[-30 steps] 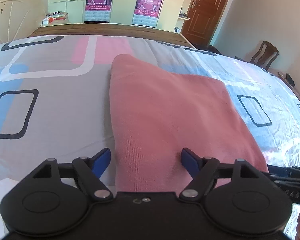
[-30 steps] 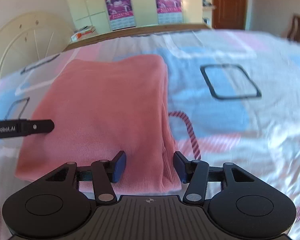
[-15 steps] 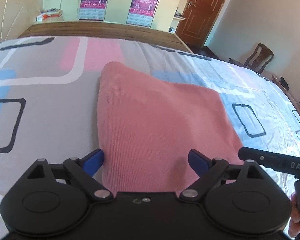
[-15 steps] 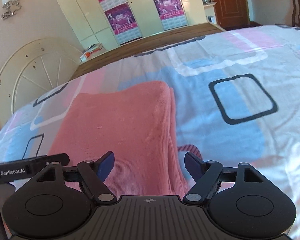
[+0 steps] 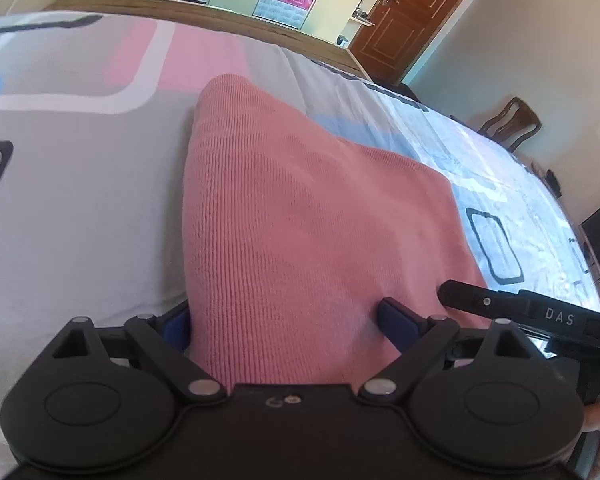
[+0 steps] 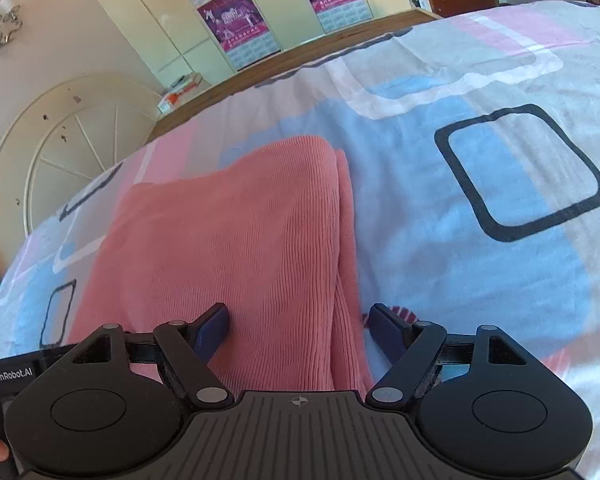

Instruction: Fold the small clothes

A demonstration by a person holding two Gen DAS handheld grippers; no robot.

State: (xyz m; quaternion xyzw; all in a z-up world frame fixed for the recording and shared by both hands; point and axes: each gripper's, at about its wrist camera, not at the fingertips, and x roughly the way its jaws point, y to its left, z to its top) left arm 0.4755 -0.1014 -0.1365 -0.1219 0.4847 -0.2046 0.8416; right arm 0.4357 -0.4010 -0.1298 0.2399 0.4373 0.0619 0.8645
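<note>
A folded pink knit garment (image 5: 300, 216) lies flat on the patterned bed sheet (image 5: 80, 184). My left gripper (image 5: 286, 322) is open, its blue pads straddling the garment's near left corner. In the right wrist view the same garment (image 6: 236, 240) shows its layered right edge. My right gripper (image 6: 298, 324) is open, its jaws either side of that near right edge. The right gripper's black body (image 5: 528, 312) shows at the right of the left wrist view; the left one (image 6: 8, 372) shows at the left of the right wrist view.
The bed sheet (image 6: 500, 168) has grey, pink, blue and black-outlined squares. A cream round headboard (image 6: 60, 152) stands at the left. Wardrobes with posters (image 6: 236, 20), a brown door (image 5: 416, 12) and a wooden chair (image 5: 508, 120) lie beyond the bed.
Both grippers opened wider and drew back and upward from the garment, then settled low over its near edge again. The garment stays flat on the bed.
</note>
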